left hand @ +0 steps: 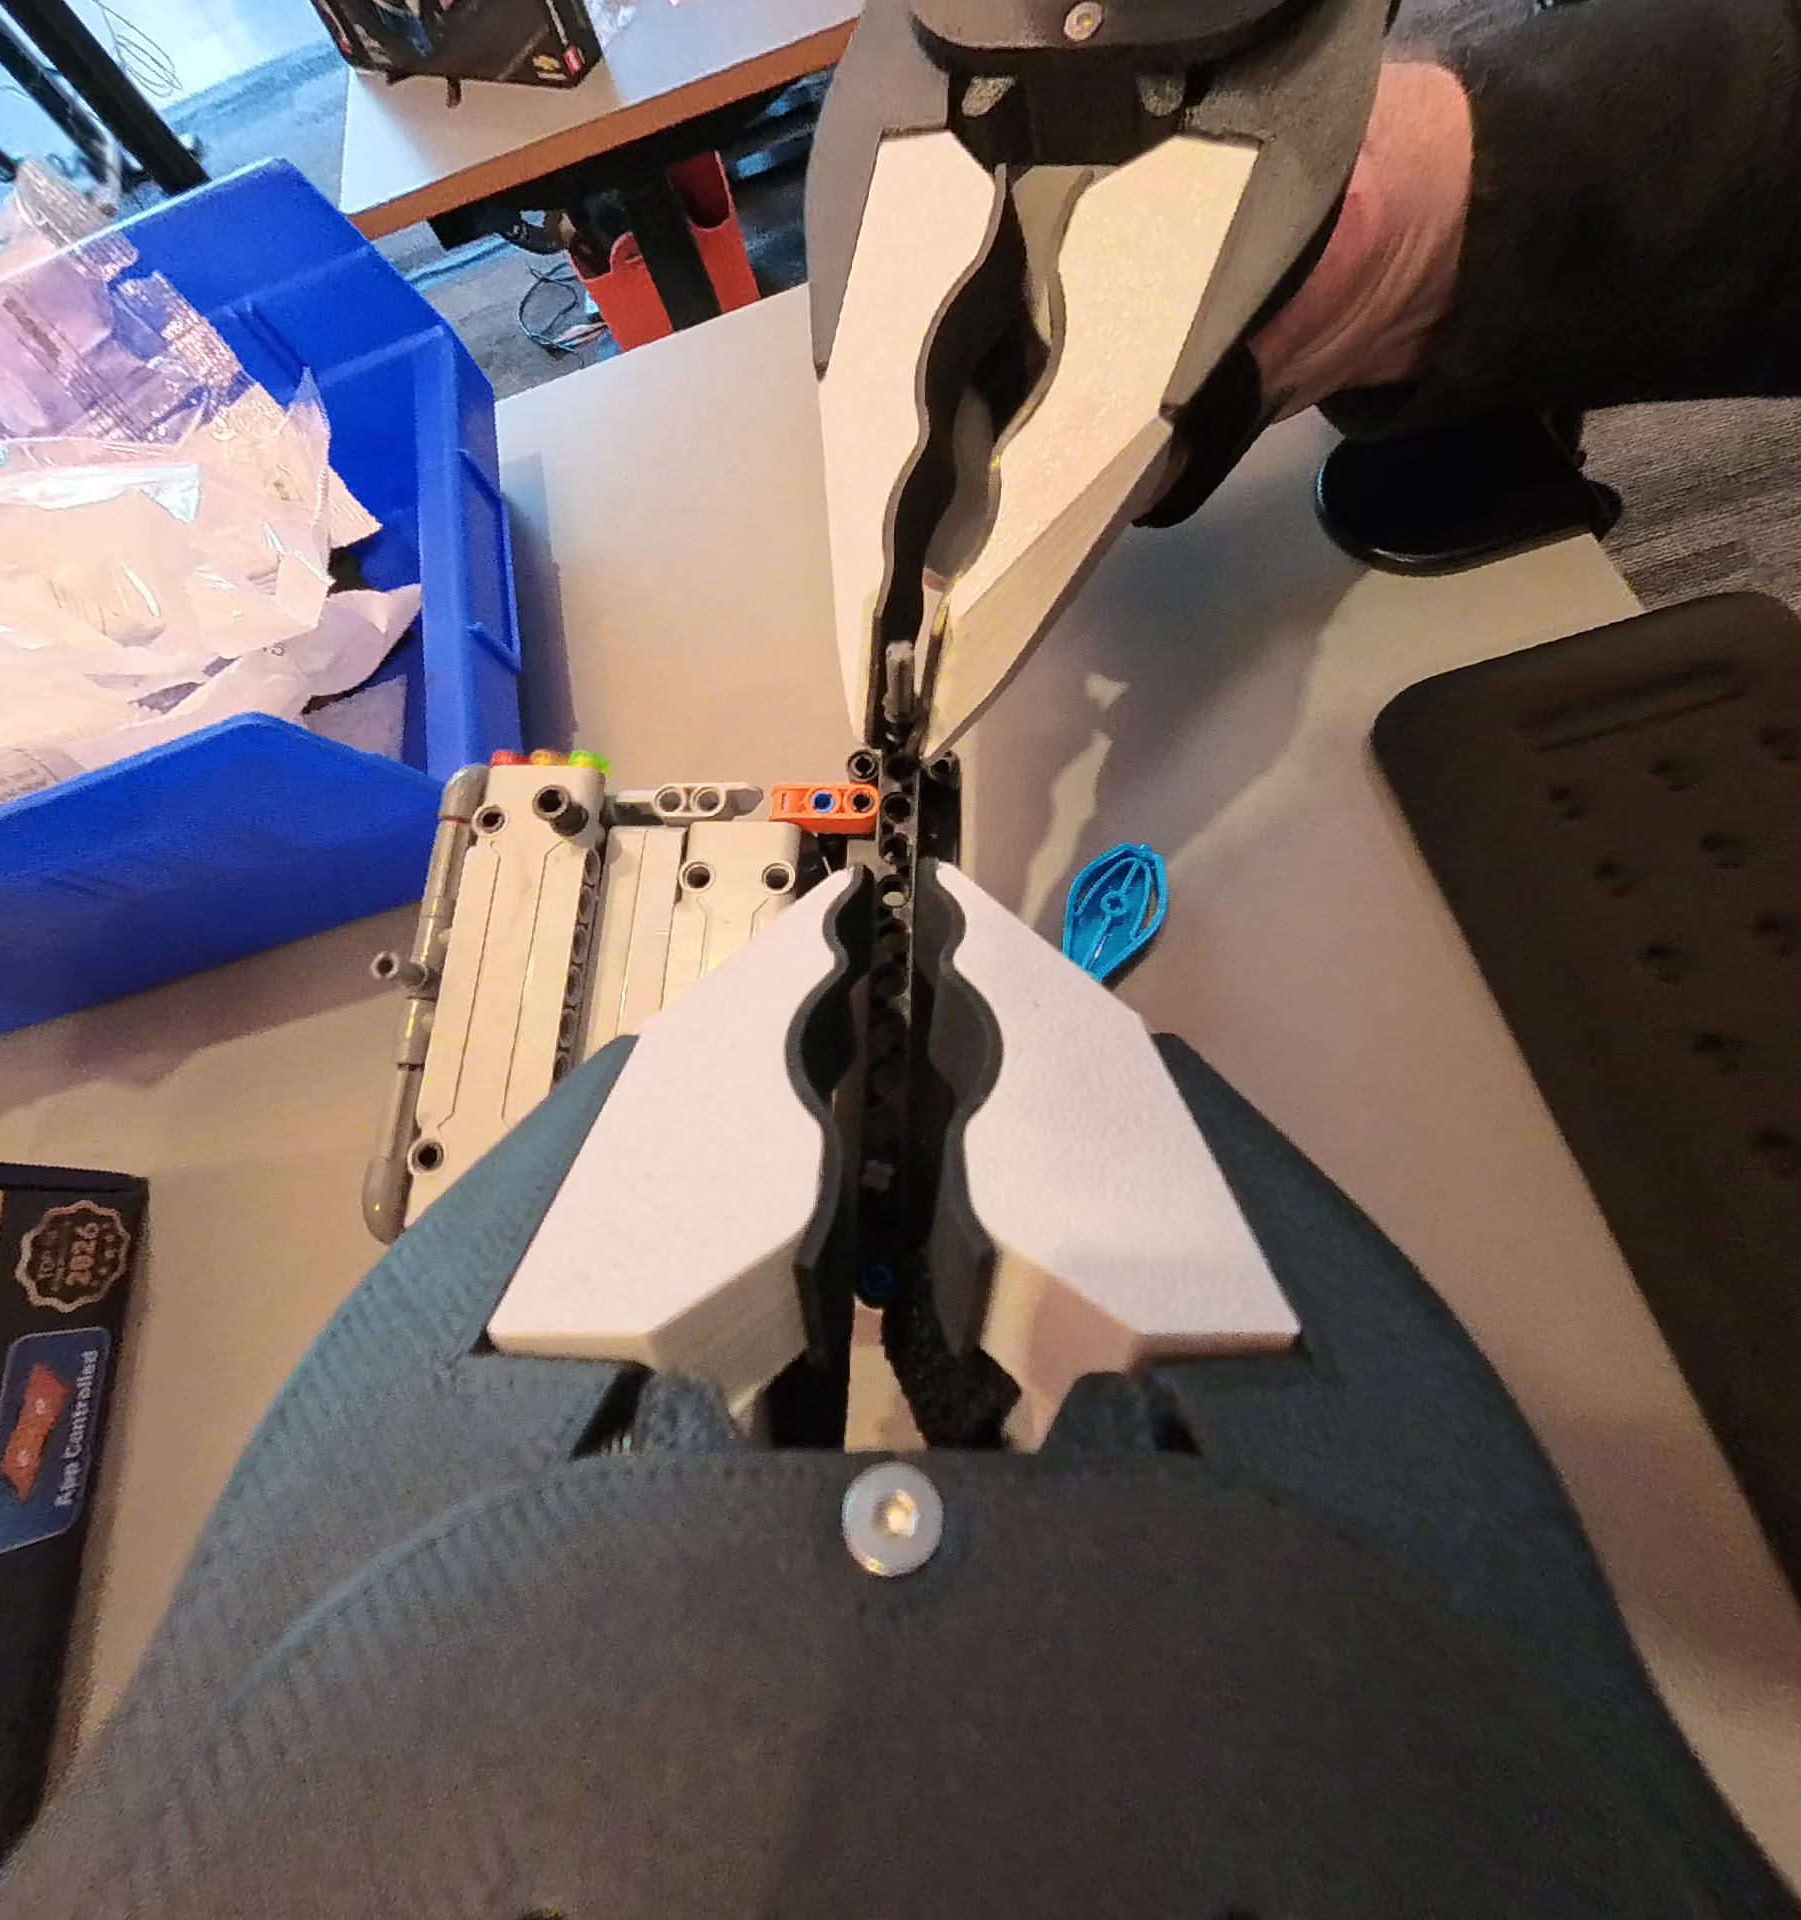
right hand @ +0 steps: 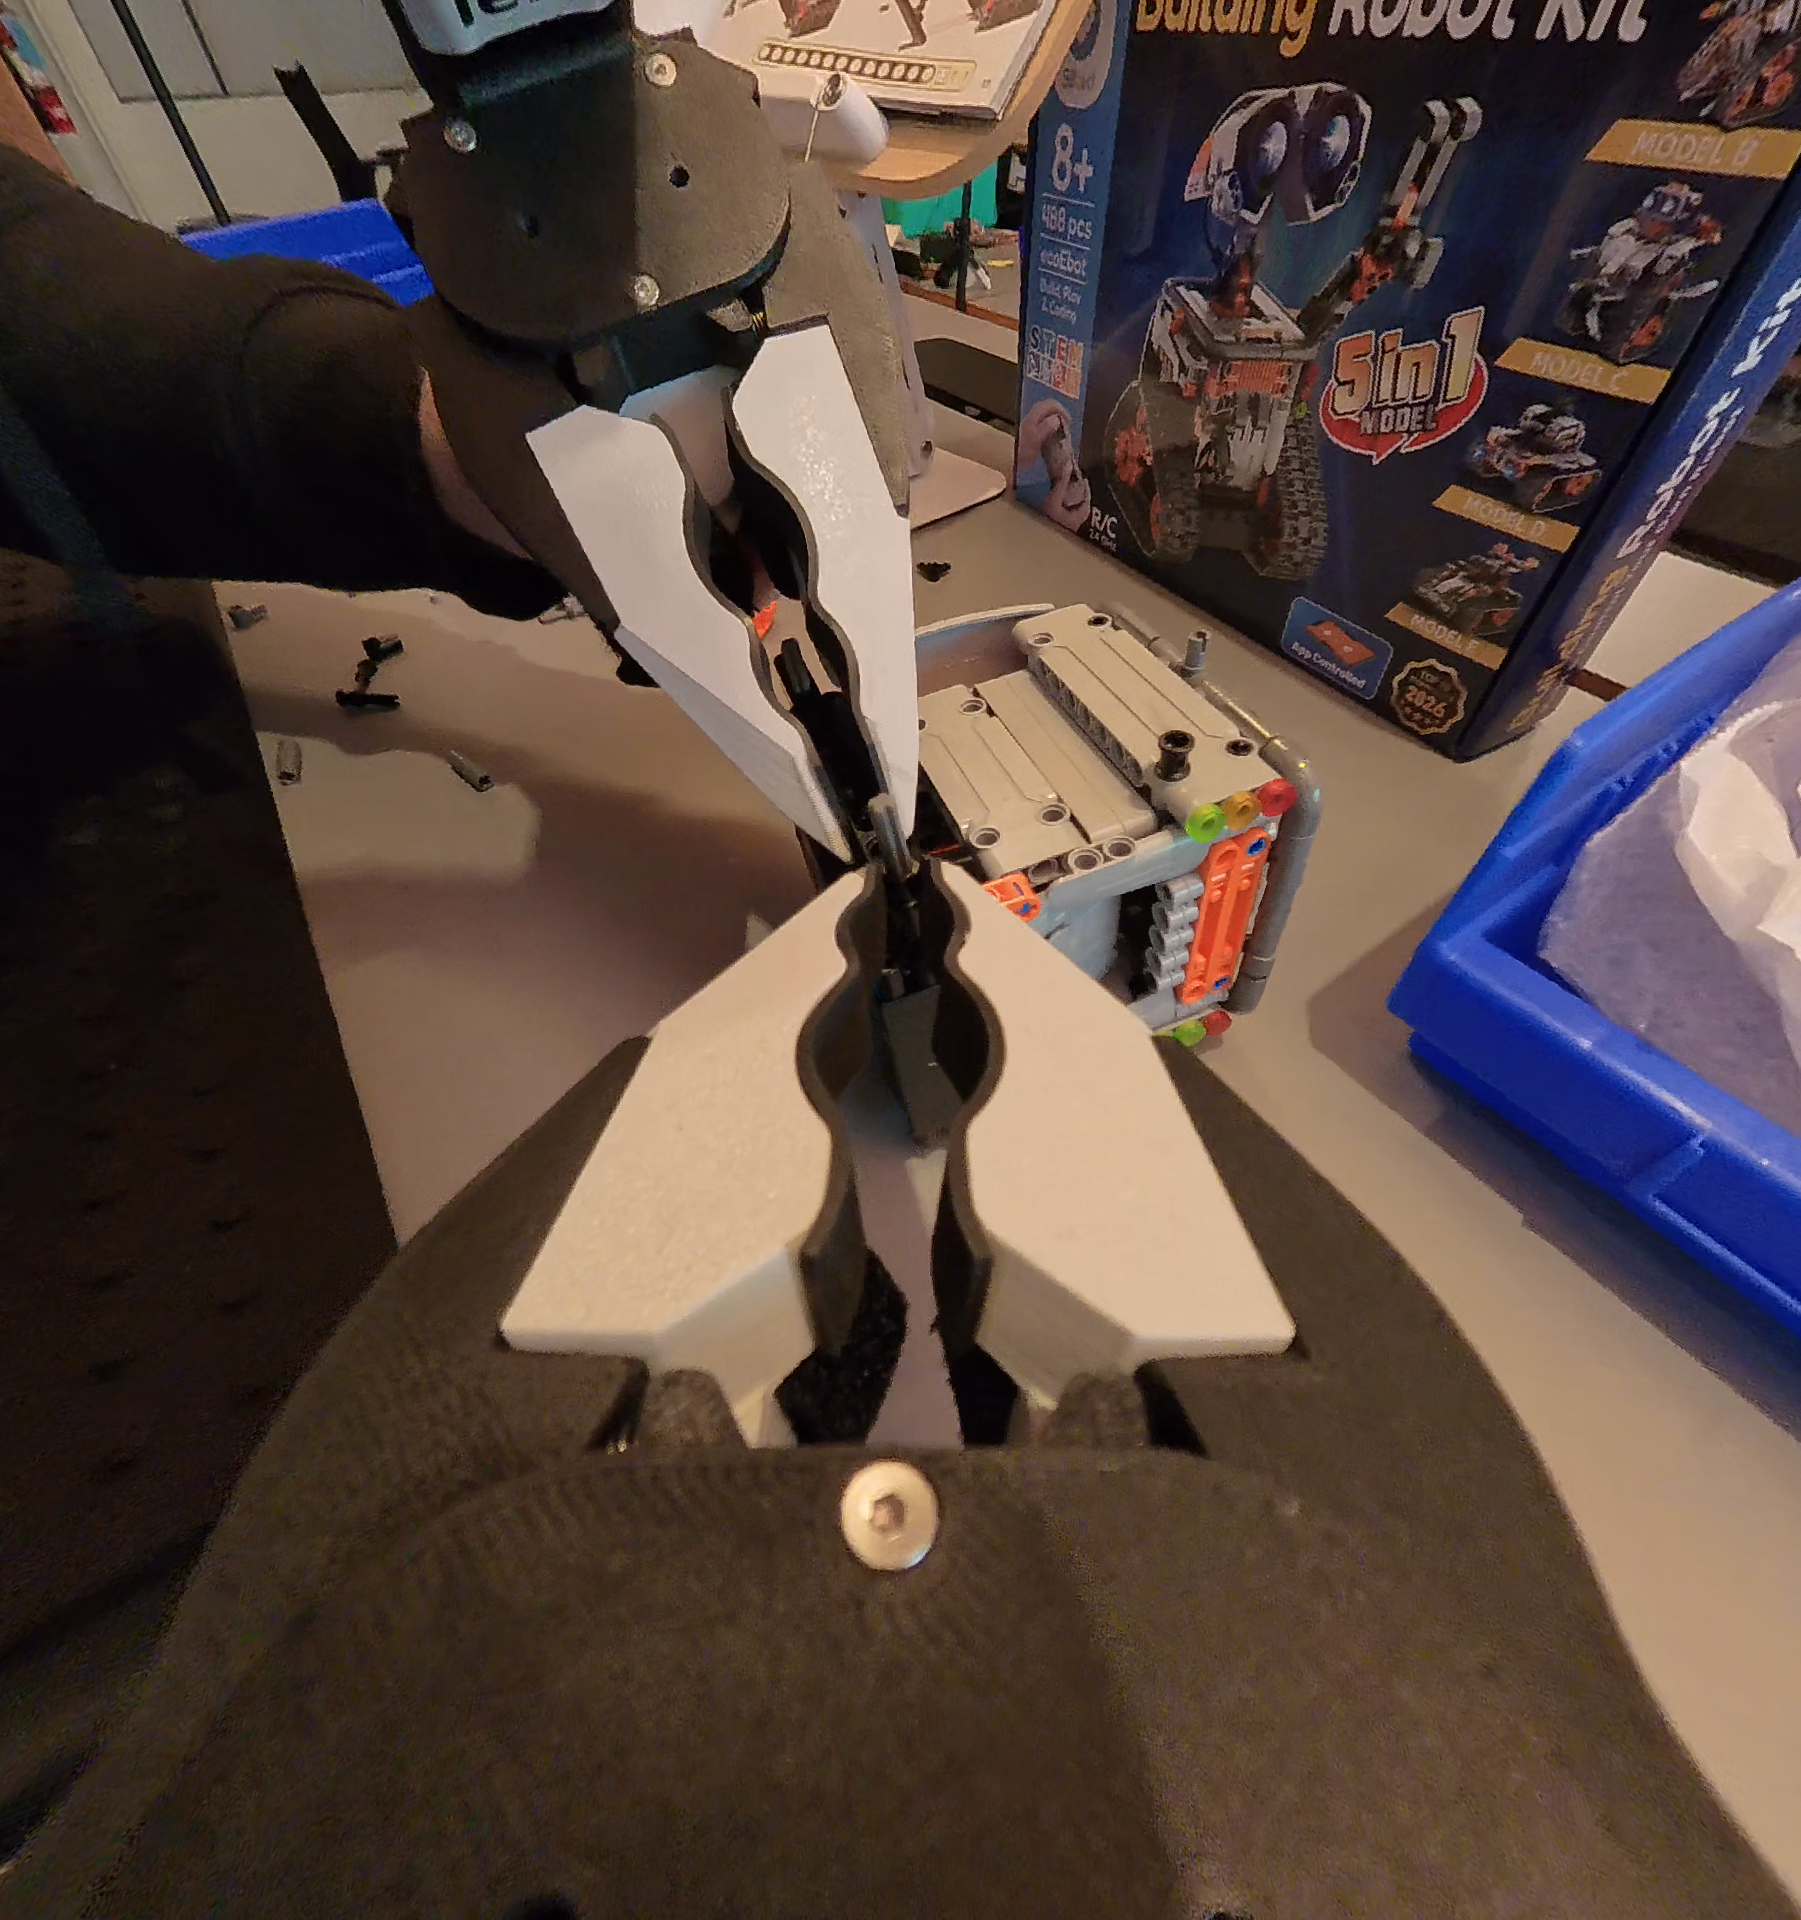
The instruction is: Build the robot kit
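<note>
Grey table [left hand: 688, 540], mid-surface: left gripper [left hand: 891, 883] fingers clenched along black perforated beam [left hand: 894, 831] on grey brick model [left hand: 522, 935]; right gripper [right hand: 901, 883] fingers grasp a grey pin [right hand: 888, 826] at the beam's far end.

A pale grey tabletop [left hand: 688, 540] fills mid-frame. At upper left of the left wrist view stands a second wood-edged table [left hand: 522, 135] on a dark leg, over grey carpet [left hand: 480, 301]. A black perforated chair seat [left hand: 1644, 914] sits at right.
</note>
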`<state>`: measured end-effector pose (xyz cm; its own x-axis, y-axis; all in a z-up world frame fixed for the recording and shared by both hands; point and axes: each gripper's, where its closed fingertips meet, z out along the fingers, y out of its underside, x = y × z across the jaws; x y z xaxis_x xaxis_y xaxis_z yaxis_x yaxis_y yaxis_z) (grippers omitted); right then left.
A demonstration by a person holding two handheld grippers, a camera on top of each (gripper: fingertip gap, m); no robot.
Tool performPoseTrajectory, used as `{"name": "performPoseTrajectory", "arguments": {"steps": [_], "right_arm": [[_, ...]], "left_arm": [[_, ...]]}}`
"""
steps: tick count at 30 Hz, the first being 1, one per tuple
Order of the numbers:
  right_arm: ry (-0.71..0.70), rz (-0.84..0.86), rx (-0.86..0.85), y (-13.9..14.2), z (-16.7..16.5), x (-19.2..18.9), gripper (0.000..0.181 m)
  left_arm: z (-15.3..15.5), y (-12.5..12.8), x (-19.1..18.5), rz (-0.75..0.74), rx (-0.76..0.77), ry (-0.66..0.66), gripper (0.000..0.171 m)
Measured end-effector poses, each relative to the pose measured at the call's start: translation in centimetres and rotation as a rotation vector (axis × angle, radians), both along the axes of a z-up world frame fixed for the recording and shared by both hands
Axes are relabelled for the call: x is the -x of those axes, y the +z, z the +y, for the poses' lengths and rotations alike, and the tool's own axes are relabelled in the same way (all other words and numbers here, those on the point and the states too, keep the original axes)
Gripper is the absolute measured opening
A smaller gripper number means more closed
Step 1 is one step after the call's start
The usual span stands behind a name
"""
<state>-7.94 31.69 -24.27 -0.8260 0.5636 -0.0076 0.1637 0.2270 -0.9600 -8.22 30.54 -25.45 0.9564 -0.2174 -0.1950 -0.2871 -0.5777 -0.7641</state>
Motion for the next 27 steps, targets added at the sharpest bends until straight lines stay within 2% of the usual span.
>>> {"name": "performPoseTrajectory", "arguments": {"steps": [2, 7, 8, 13, 16, 17, 18, 22, 27], "right_arm": [[-0.006, 0.001, 0.007, 0.0, 0.0, 0.1, 0.003], [0.007, -0.125, 0.078, -0.3, 0.1, 0.5, 0.003], [0.0, -0.136, 0.077, -0.6, 0.2, 0.6, 0.004], [-0.002, -0.152, 0.11, -0.6, 0.1, 0.6, 0.004], [-0.016, -0.148, 0.062, -0.4, 0.2, 0.6, 0.004], [-0.016, -0.158, 0.076, -0.3, 0.3, 0.6, 0.008], [-0.028, -0.169, 0.096, -0.1, 0.5, 0.6, 0.022], [-0.079, -0.152, 0.118, 1.0, 2.3, 0.3, 0.021], [-0.091, -0.171, 0.048, 0.6, 2.0, -0.6, 0.02]], "left_arm": [[0.0, 0.0, 0.1, -0.013, -0.011, 0.006, 0.006], [0.2, 0.0, 0.2, -0.208, 0.014, 0.029, 0.005], [0.2, -0.4, 0.4, -0.17, 0.03, 0.037, 0.007], [0.1, -0.4, 0.4, -0.209, 0.034, 0.04, 0.006], [0.1, -0.4, 0.4, -0.175, 0.057, 0.032, 0.006], [0.2, -0.3, 0.3, -0.195, 0.058, 0.039, 0.006], [0.1, -0.3, 0.3, -0.199, 0.054, 0.047, 0.007], [-1.3, 0.6, 0.5, -0.159, 0.04, 0.082, 0.029], [-4.5, 2.8, 1.3, -0.184, -0.011, 0.175, 0.033]]}}
